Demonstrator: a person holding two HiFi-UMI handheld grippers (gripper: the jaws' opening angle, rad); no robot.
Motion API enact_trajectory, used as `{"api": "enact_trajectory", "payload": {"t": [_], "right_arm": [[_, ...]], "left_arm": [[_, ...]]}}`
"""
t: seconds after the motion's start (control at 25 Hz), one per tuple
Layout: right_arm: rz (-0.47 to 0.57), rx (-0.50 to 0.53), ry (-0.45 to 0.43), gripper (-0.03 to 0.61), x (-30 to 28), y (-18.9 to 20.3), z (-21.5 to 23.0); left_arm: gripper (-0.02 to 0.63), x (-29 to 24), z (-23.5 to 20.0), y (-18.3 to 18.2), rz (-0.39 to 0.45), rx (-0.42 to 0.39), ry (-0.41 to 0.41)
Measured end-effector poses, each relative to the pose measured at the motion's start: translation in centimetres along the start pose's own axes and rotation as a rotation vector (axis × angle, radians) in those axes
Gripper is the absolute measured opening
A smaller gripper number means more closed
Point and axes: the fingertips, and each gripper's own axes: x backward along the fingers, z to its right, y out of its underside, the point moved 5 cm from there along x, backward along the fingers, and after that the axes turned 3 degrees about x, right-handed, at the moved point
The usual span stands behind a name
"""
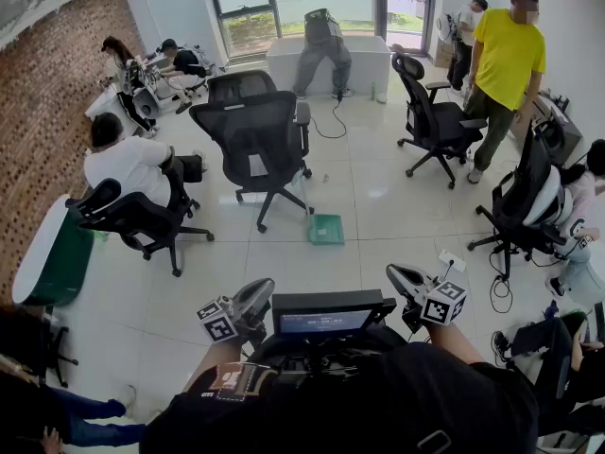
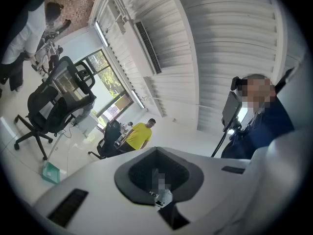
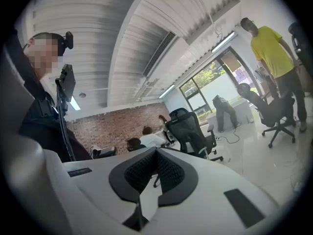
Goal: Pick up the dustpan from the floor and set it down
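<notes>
Dustpan [image 1: 326, 228] flat on floor [image 1: 397, 211]; pointing direction unclear.

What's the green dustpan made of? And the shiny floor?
The dustpan looks like plastic: even green, smooth, thin-walled. The floor looks like polished tile: pale squares, thin seams, window light reflecting off it. Both are guesses from afar.

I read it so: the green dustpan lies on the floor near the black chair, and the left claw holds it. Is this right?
Not fully. The dustpan lies on the floor near the black chair, but the left claw does not hold it: it is shut, empty and apart from the dustpan. The head view shows this.
</notes>
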Motion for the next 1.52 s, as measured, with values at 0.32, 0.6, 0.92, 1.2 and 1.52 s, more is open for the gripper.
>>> {"api": "enact_trajectory", "payload": {"t": [0.32,0.6,0.92,1.2,1.52], "right_arm": [[-0.005,-0.027,-0.044,0.009,4.6,-0.9,5.7],[-0.024,-0.034,-0.066,0.009,2.1,-1.3,8.8],[-0.032,-0.016,0.02,0.011,-11.5,-1.8,10.3],[-0.027,-0.006,0.133,0.009,-24.7,-4.2,9.7],[-0.044,-0.023,0.144,0.009,-32.3,-5.3,18.6]], "left_arm": [[0.021,-6.3,2.2,4.5,0.007,0.011,-0.033],[0.021,-7.7,-0.2,4.8,0.011,0.037,-0.054],[0.021,-4.7,-12.9,-4.8,-0.015,0.05,0.016],[0.021,-1.3,-24.2,-16.4,-0.107,0.06,0.085],[0.021,-8.0,-35.4,-19.0,-0.136,0.095,0.072]]}}
